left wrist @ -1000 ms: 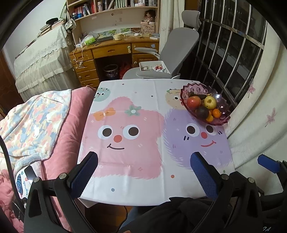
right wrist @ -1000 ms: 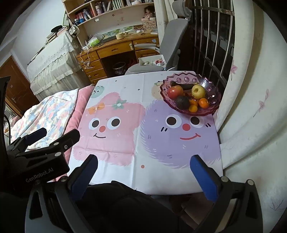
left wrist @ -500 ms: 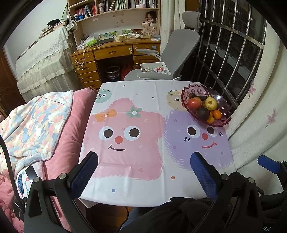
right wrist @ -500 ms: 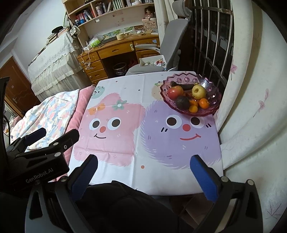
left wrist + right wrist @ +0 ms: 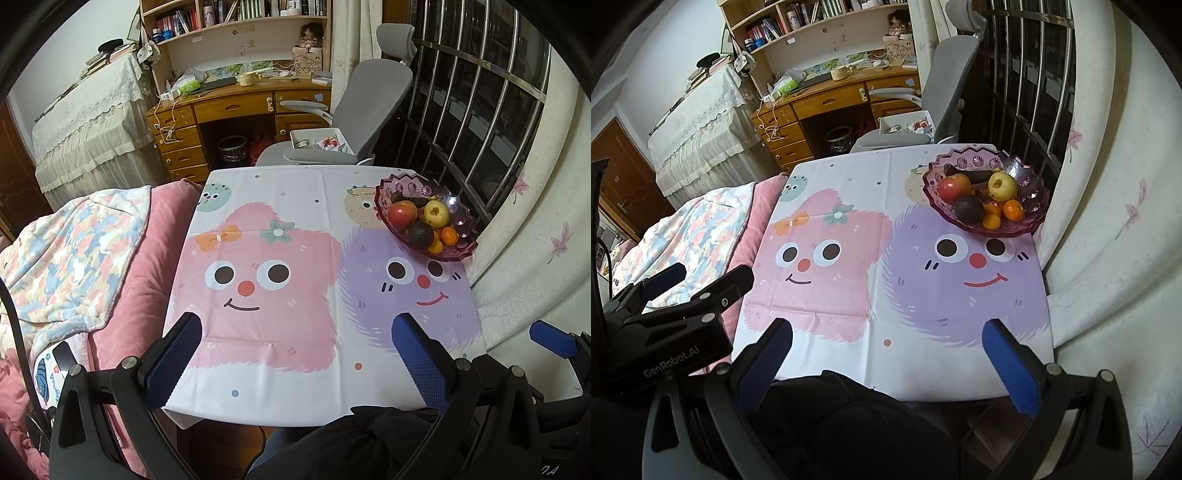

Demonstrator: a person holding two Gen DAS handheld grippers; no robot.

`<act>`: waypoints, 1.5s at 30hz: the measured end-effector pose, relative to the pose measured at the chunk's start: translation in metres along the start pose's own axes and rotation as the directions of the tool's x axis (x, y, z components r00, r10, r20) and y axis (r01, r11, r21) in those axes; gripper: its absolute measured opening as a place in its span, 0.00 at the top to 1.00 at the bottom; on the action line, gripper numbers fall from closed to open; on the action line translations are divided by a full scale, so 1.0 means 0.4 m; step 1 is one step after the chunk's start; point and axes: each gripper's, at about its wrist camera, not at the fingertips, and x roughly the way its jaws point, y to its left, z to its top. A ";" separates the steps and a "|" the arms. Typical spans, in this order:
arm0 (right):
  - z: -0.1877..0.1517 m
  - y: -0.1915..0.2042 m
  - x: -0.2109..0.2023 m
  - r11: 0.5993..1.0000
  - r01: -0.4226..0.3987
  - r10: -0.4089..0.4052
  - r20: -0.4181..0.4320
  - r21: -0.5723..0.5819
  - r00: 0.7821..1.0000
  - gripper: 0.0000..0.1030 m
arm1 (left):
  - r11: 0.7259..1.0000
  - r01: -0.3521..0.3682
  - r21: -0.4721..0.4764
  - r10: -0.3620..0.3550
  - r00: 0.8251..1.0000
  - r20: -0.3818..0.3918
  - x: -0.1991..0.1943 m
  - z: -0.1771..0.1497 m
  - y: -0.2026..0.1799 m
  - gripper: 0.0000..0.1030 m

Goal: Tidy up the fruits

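Scalloped purple glass bowl (image 5: 1027, 218) at the far right corner of the cartoon-printed white cloth surface (image 5: 894, 295), close to the barred window. Inside the bowl: red apple (image 5: 953, 187) at left, yellow apple (image 5: 1001, 186) to its right, dark avocado (image 5: 968, 209) in front, small oranges (image 5: 1013, 210) at the near rim, dark banana (image 5: 971, 175) along the back. Left claw (image 5: 295, 360) wide apart, gripping nothing, well short of the bowl above the near edge. Right claw (image 5: 888, 363) likewise spread and unladen, equally far from the bowl.
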 end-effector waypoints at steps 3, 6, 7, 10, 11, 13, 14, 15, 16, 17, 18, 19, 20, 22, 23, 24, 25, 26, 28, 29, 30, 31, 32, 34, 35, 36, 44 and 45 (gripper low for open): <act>0.000 0.000 0.002 1.000 -0.001 0.001 -0.001 0.000 1.000 0.00 | 1.000 -0.001 -0.002 0.001 1.000 0.000 -0.001 -0.002 0.002 0.01; -0.001 0.003 0.003 1.000 -0.001 0.001 -0.003 0.000 1.000 0.00 | 1.000 -0.001 -0.002 0.001 1.000 0.000 -0.001 -0.001 0.003 0.01; -0.001 0.003 0.003 1.000 -0.001 0.001 -0.003 0.000 1.000 0.00 | 1.000 -0.001 -0.001 0.001 1.000 -0.001 -0.001 -0.001 0.003 0.01; -0.001 0.004 0.003 1.000 -0.001 0.001 -0.003 0.001 1.000 0.00 | 1.000 -0.001 -0.001 0.001 1.000 -0.001 -0.001 -0.002 0.003 0.01; 0.000 0.003 0.003 1.000 -0.001 0.001 -0.003 0.001 1.000 0.00 | 1.000 0.000 -0.001 0.000 1.000 -0.001 -0.001 -0.001 0.004 0.01; -0.001 0.004 0.003 1.000 -0.002 0.002 -0.004 0.001 1.000 0.00 | 1.000 -0.001 -0.001 0.001 1.000 -0.001 -0.001 0.000 0.004 0.01; 0.000 0.003 0.003 1.000 -0.002 0.002 -0.003 0.001 1.000 0.00 | 1.000 -0.001 -0.001 0.001 1.000 -0.001 -0.001 -0.001 0.004 0.01; 0.000 0.003 0.003 1.000 -0.001 0.001 -0.003 0.001 1.000 0.00 | 1.000 -0.001 0.000 0.001 1.000 -0.001 -0.001 0.000 0.004 0.01; 0.000 0.004 0.003 1.000 -0.002 0.002 -0.004 0.002 1.000 0.00 | 1.000 -0.001 0.000 0.001 1.000 -0.001 -0.001 -0.001 0.004 0.01; 0.000 0.003 0.003 1.000 -0.002 0.002 -0.003 0.002 1.000 0.00 | 1.000 -0.001 0.000 0.001 1.000 -0.001 -0.001 0.000 0.005 0.01; 0.001 0.003 0.003 1.000 -0.001 0.001 -0.003 0.002 1.000 0.00 | 1.000 0.000 0.000 0.000 1.000 -0.001 -0.001 0.000 0.005 0.01; 0.001 0.003 0.003 1.000 -0.001 0.001 -0.003 0.002 1.000 0.00 | 1.000 0.000 0.001 0.000 1.000 0.000 -0.001 0.001 0.004 0.01; 0.000 0.004 0.002 1.000 -0.001 0.001 -0.003 0.002 1.000 0.00 | 1.000 -0.001 0.001 0.001 1.000 0.000 -0.001 0.000 0.004 0.01; 0.002 0.003 0.003 1.000 -0.002 0.002 -0.003 0.002 1.000 0.00 | 1.000 0.000 0.000 0.000 1.000 0.000 -0.001 0.000 0.007 0.01; 0.002 0.002 0.003 1.000 -0.001 0.001 -0.003 0.002 1.000 0.00 | 1.000 -0.001 0.000 0.001 1.000 0.000 -0.001 0.000 0.006 0.01; 0.001 0.005 0.002 1.000 -0.002 0.002 -0.003 0.002 1.000 0.00 | 1.000 -0.001 0.000 0.001 1.000 0.000 -0.001 0.000 0.006 0.01; 0.002 0.002 0.003 1.000 -0.002 0.002 -0.004 0.002 1.000 0.00 | 1.000 -0.001 0.000 0.001 1.000 -0.001 -0.001 0.000 0.006 0.01; 0.003 0.002 0.003 1.000 -0.002 0.002 -0.004 0.002 1.000 0.00 | 1.000 -0.002 0.000 0.002 1.000 -0.001 -0.001 -0.001 0.007 0.01; 0.003 0.002 0.003 1.000 -0.003 0.003 -0.005 0.002 1.000 0.00 | 1.000 -0.001 0.001 0.001 1.000 -0.001 -0.001 0.001 0.007 0.01; 0.004 0.002 0.003 1.000 -0.003 0.003 -0.005 0.002 1.000 0.00 | 1.000 -0.002 -0.001 0.002 1.000 -0.001 -0.002 -0.001 0.009 0.01; 0.004 0.002 0.003 1.000 -0.003 0.003 -0.005 0.002 1.000 0.00 | 1.000 -0.002 -0.001 0.002 1.000 -0.001 -0.002 -0.001 0.010 0.01; 0.004 0.002 0.003 1.000 -0.003 0.003 -0.005 0.002 1.000 0.00 | 1.000 -0.002 0.000 0.002 1.000 -0.001 -0.002 0.000 0.010 0.01; 0.002 0.004 0.004 1.000 -0.003 0.003 -0.005 0.000 1.000 0.00 | 1.000 -0.002 0.000 0.002 1.000 -0.001 -0.002 0.000 0.011 0.01; 0.002 0.004 0.004 1.000 -0.004 0.004 -0.005 0.001 1.000 0.00 | 1.000 -0.001 0.001 0.001 1.000 -0.001 -0.002 0.000 0.011 0.01; 0.002 0.004 0.004 1.000 -0.003 0.003 -0.005 0.001 1.000 0.00 | 1.000 -0.001 0.001 0.001 1.000 -0.001 -0.002 0.000 0.012 0.01; 0.002 0.005 0.004 1.000 -0.003 0.003 -0.005 0.001 1.000 0.00 | 1.000 -0.001 0.001 0.001 1.000 -0.001 -0.002 0.001 0.011 0.01; 0.004 0.004 0.004 1.000 -0.003 0.003 -0.007 0.003 1.000 0.00 | 1.000 -0.001 0.002 0.001 1.000 -0.002 -0.002 0.002 0.011 0.01; 0.004 0.004 0.004 1.000 -0.003 0.003 -0.007 0.003 1.000 0.00 | 1.000 -0.001 0.002 0.001 1.000 -0.002 -0.002 0.001 0.011 0.01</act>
